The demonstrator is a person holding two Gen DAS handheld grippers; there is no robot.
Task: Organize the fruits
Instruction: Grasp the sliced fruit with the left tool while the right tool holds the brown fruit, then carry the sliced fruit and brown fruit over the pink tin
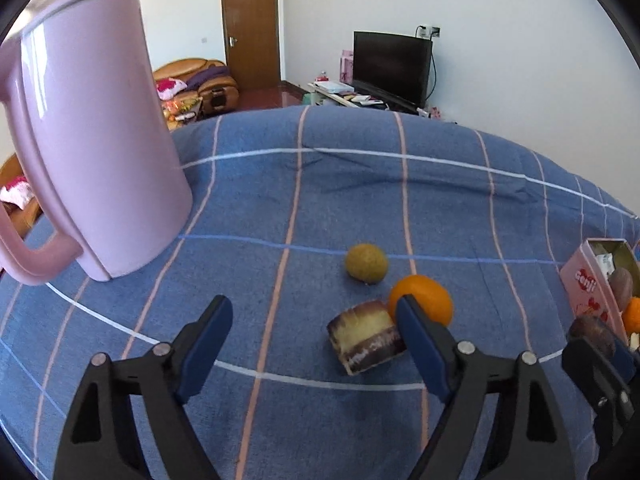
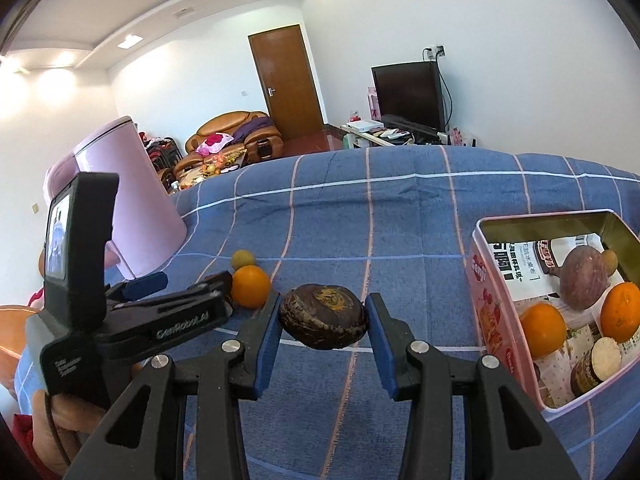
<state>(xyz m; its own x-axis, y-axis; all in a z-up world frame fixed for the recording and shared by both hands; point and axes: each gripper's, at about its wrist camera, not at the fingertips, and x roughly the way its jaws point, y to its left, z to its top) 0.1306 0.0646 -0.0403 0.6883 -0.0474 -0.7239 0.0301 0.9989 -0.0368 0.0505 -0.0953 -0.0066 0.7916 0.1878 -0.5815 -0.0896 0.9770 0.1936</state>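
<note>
Right gripper carries a dark fruit toward the tin; left gripper lines up on the cut piece.

The right gripper [image 2: 322, 320] is clamped on a dark round fruit [image 2: 323, 316], pads pressing both sides, above the blue checked cloth [image 2: 360, 216]; the pink tin [image 2: 486, 320] stands to its right with oranges and other pieces already inside. I would carry it level over the tin's near wall, then lower it into a free spot before letting go, so it does not knock the oranges. The left gripper [image 1: 316, 336] stands apart and empty; the cut striped piece [image 1: 366, 336] lies by its right finger, an orange [image 1: 426, 296] just beyond it, a yellow-green fruit [image 1: 366, 263] farther ahead. Centre the piece before closing, clear of the orange.
</note>
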